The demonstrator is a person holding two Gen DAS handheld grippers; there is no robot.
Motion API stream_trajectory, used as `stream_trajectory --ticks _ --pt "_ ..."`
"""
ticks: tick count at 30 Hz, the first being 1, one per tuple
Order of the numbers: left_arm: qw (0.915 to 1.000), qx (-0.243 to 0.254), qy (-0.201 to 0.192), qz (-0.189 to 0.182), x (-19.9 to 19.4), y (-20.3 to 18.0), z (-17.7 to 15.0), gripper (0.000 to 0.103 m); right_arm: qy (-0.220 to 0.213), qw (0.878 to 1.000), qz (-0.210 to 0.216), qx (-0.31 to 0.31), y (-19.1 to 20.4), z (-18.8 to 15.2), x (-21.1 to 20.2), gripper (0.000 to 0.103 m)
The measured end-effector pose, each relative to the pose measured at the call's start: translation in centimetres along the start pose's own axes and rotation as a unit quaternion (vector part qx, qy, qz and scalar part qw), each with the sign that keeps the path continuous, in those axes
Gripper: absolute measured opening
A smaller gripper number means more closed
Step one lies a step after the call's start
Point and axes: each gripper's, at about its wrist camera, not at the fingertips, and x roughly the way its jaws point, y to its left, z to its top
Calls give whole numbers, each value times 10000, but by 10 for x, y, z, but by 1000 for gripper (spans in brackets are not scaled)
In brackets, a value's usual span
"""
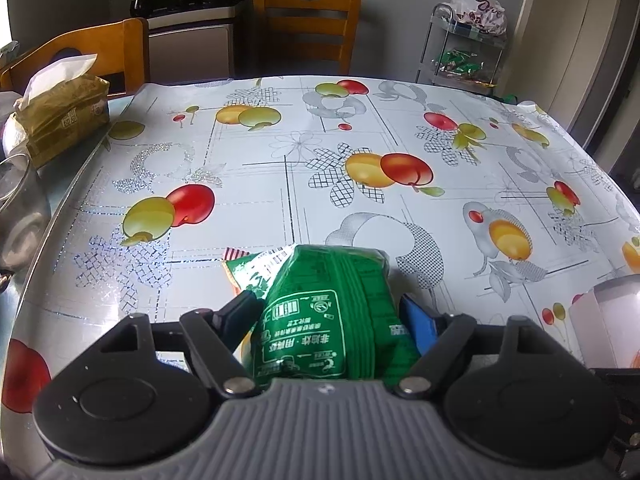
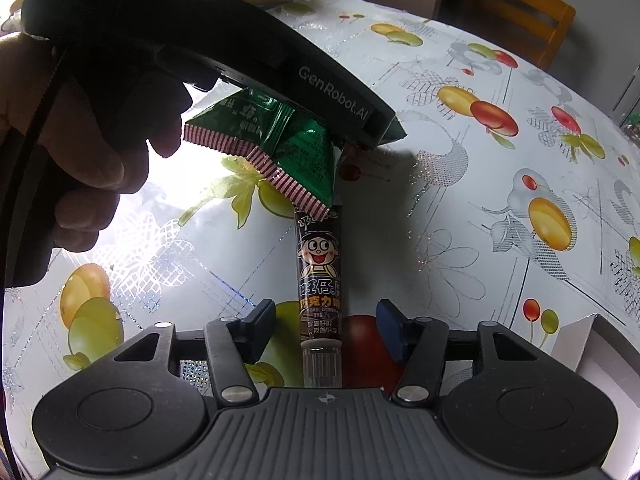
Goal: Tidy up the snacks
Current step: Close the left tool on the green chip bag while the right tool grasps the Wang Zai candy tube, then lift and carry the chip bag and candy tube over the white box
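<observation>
My left gripper (image 1: 328, 304) is shut on a bunch of green snack packets (image 1: 332, 304), which fill the gap between its fingers. In the right wrist view the same green packets (image 2: 304, 152) hang with red-striped edges under the left gripper's black housing (image 2: 240, 40), lifted off the fruit-print tablecloth (image 2: 460, 208). A person's hand (image 2: 80, 140) grips that tool. Just below them lies a brown chocolate tube (image 2: 320, 272) with a cartoon face, its clear cap toward me. My right gripper (image 2: 325, 312) straddles its cap end, open, with a gap on each side.
A tissue pack (image 1: 64, 116) and a metal pot (image 1: 16, 200) sit at the table's left edge. A white box (image 2: 592, 344) stands at the right. Wooden chairs (image 1: 308, 20) and a wire rack with bags (image 1: 468, 40) are behind the table.
</observation>
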Motion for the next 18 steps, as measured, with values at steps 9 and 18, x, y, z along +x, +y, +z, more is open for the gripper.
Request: stream_trajectory --ticks 9,18 --pt "9998 -140 -30 -133 -9 8 -2 61 -47 10000 74 -13 2 -1 -2 25" --pt "9998 -120 -103 -153 -24 11 -6 55 -30 9998 155 156 0 -5 -7 24"
